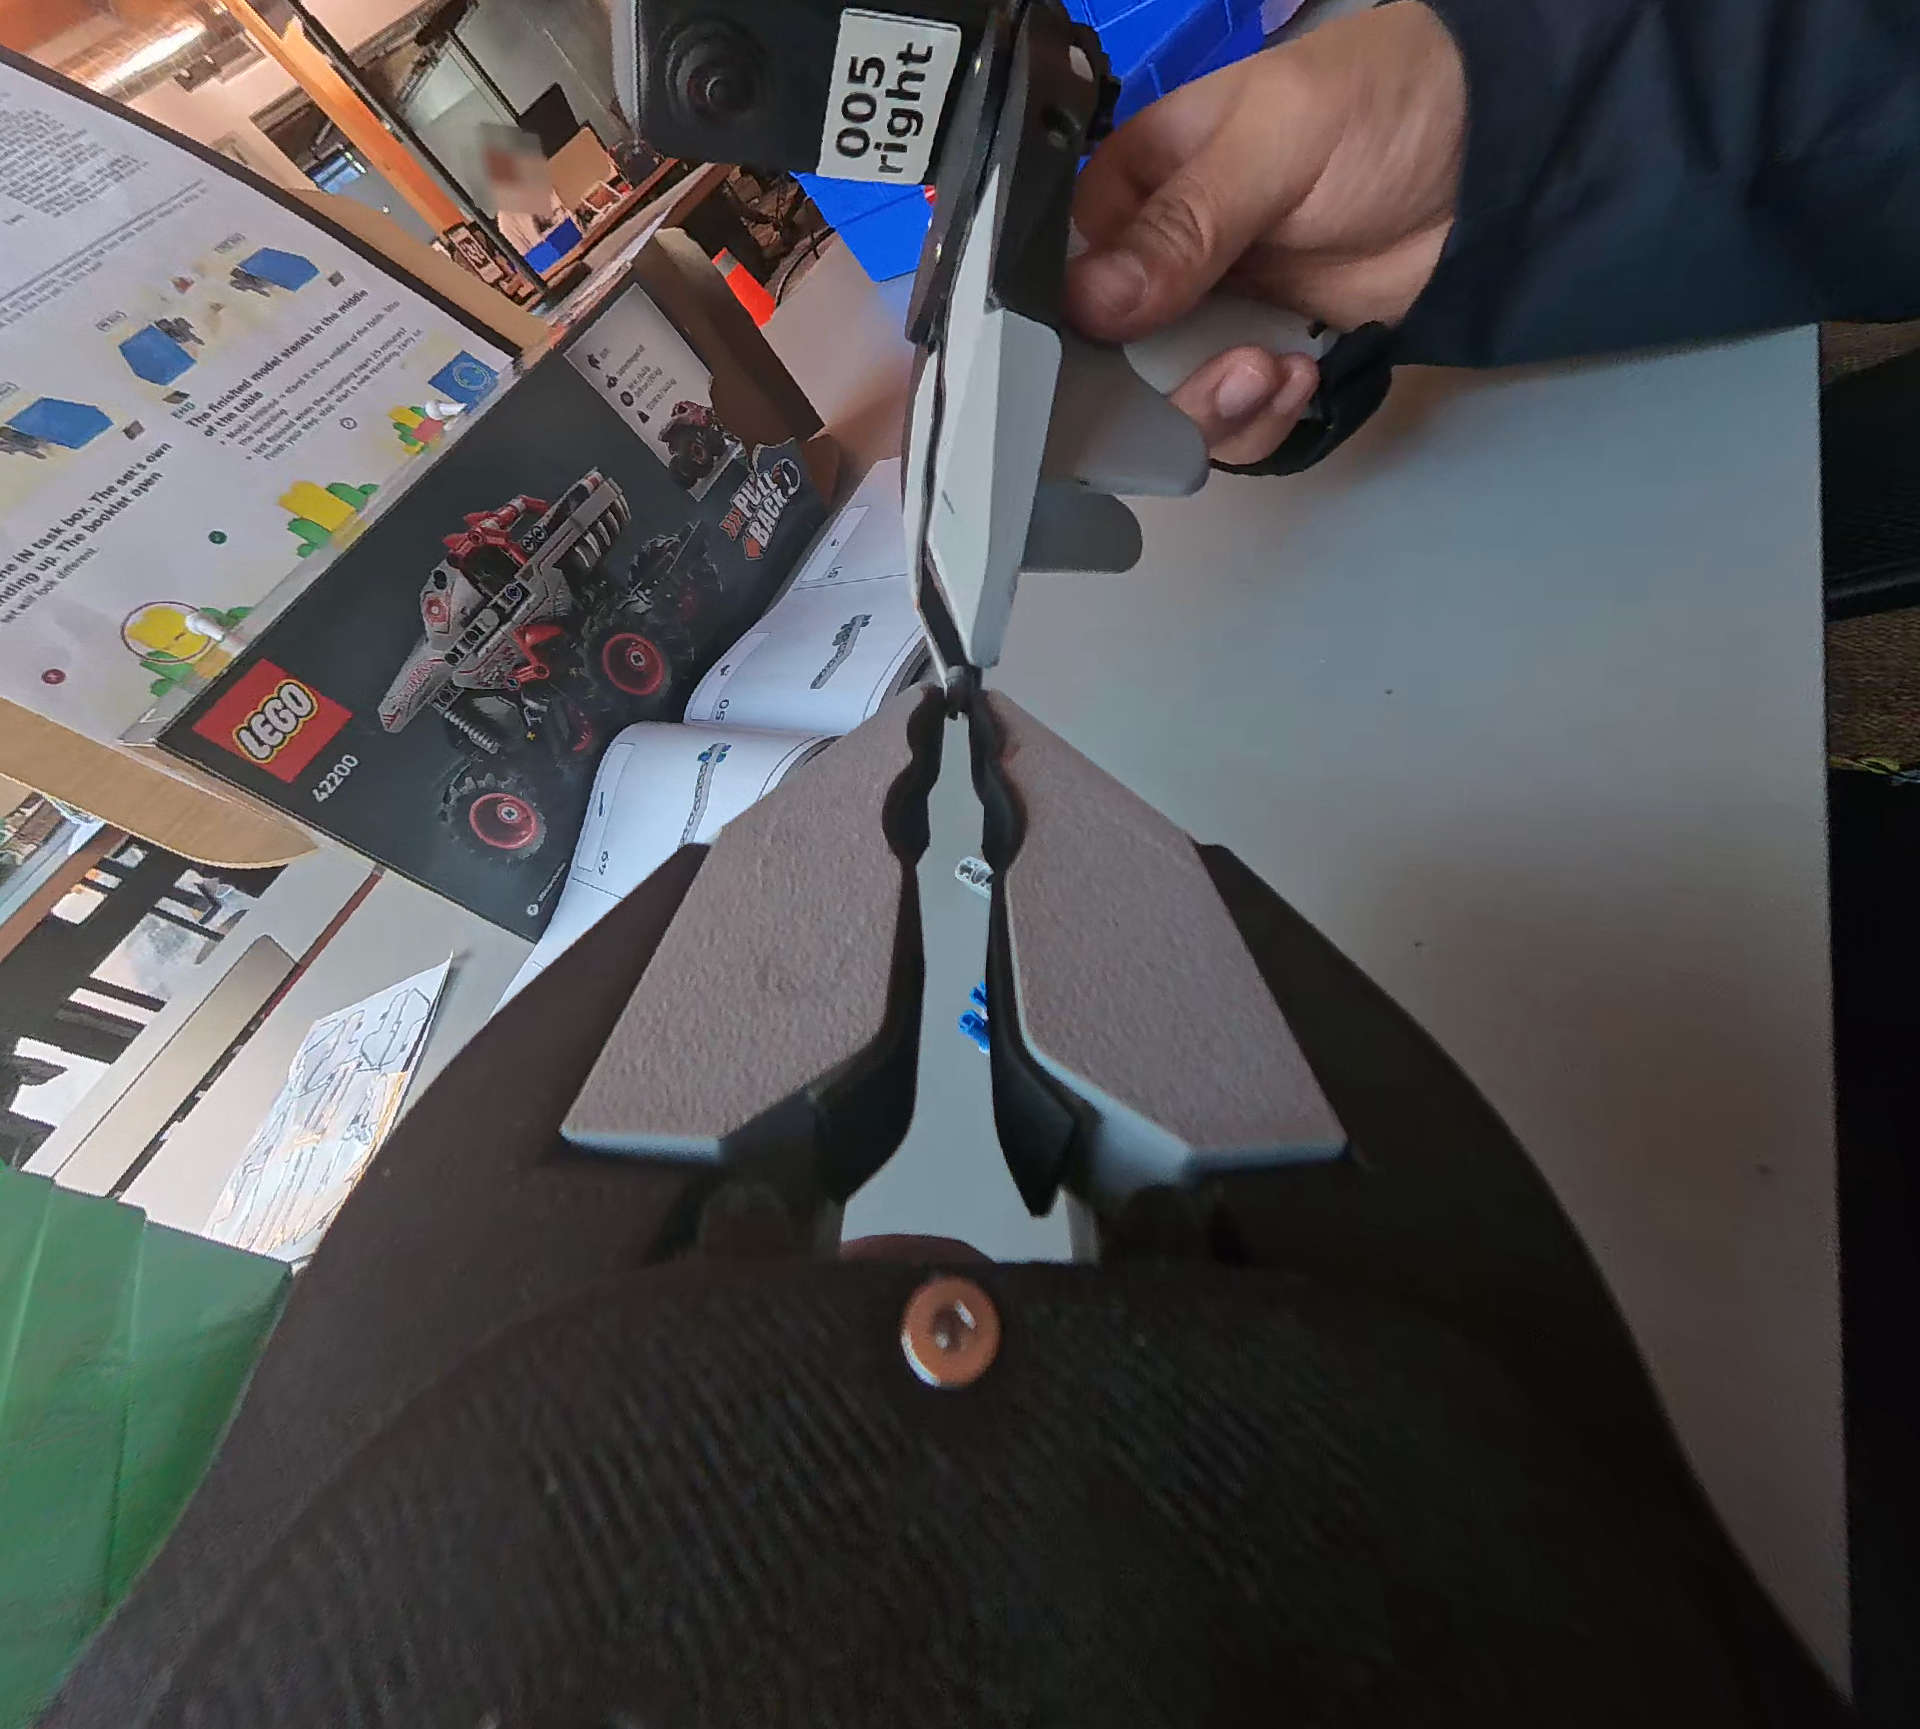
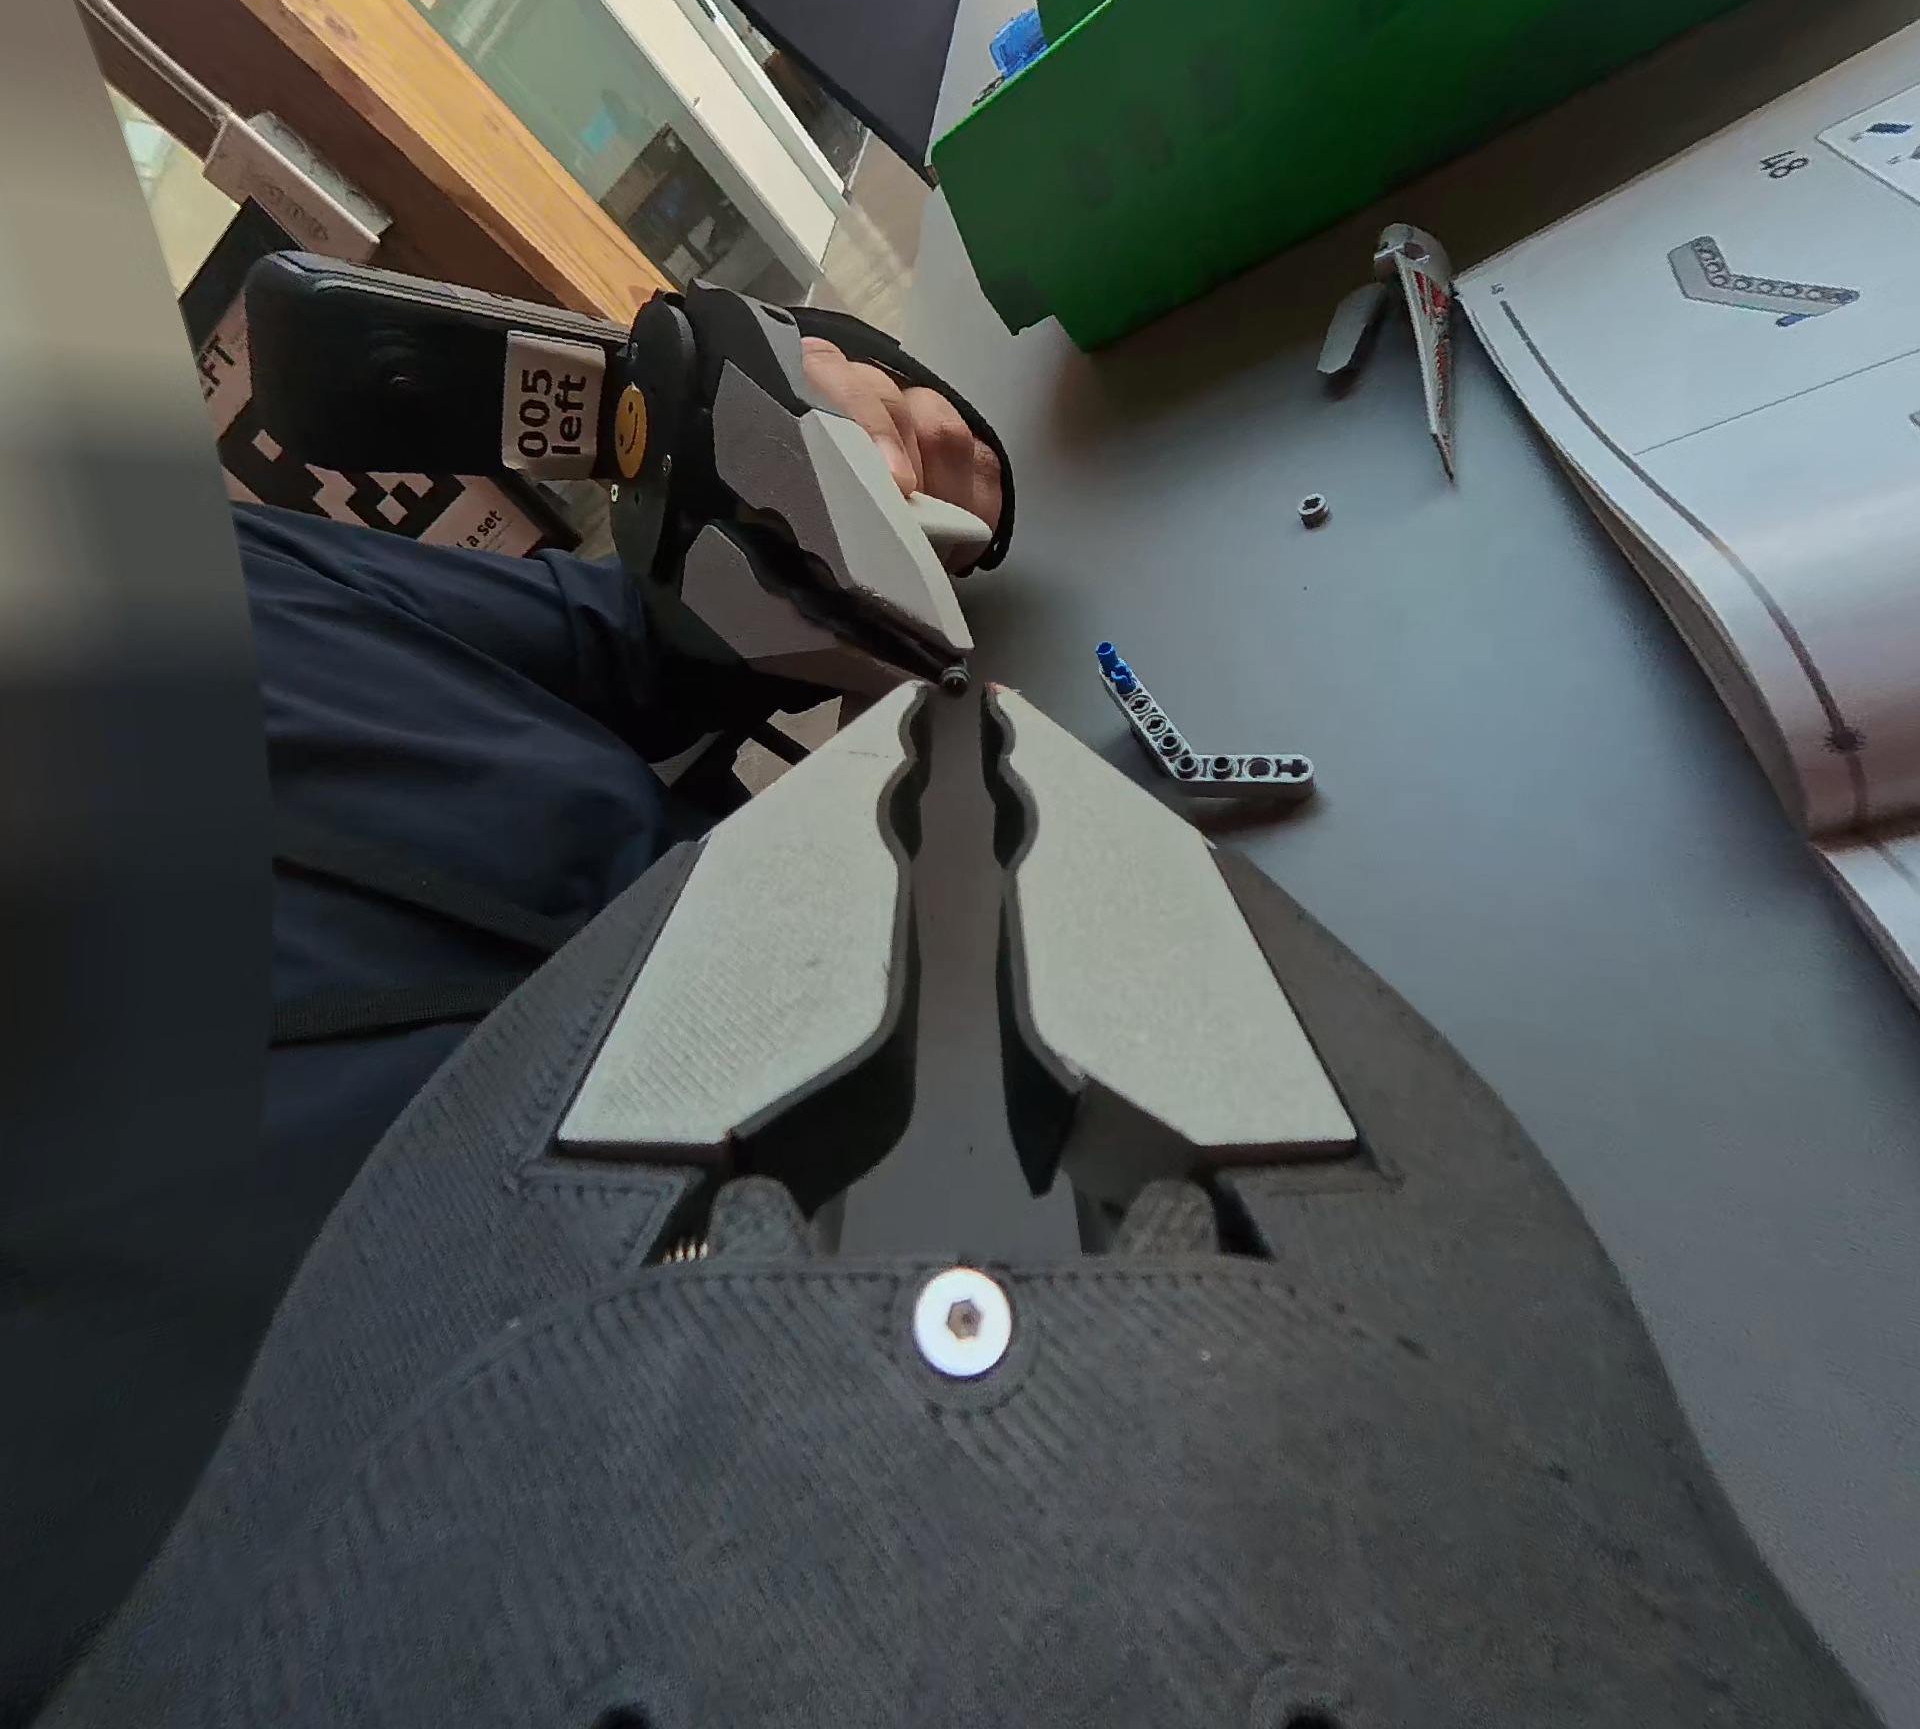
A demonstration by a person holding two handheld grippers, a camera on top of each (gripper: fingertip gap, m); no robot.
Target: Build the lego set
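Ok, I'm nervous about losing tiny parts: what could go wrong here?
1. The black pin is pinched only at the very tips of the left gripper, so it could slip out as the right gripper meets it.
2. If dropped, it is small and dark and may be hard to spot on the grey table.

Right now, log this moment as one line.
left gripper: shut on black pin | right gripper: fingers flank black pin, grip unclear | bent grey beam: lying on table, untouched

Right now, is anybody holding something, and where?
The left gripper pinches a tiny black peg by one end; whether the right gripper grips it too is unclear.
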